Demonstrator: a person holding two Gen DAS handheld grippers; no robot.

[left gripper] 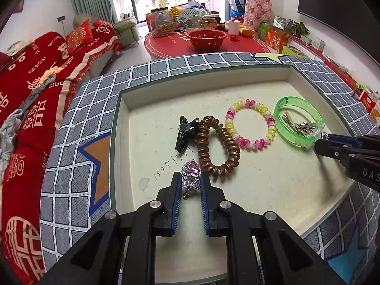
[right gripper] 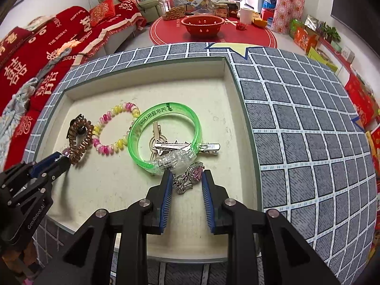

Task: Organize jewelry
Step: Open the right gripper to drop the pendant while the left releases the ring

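Gripping matching pink-stoned earrings, left claw (left gripper: 190, 180) and right claw (right gripper: 186, 180); bangle lettering only in right view.

Both wrist cameras look steeply down along their own tool's fingers, close over the cream tray (left gripper: 166, 99). The left views it from the left side, the right from the right; both share the green bangle (right gripper: 163, 137).
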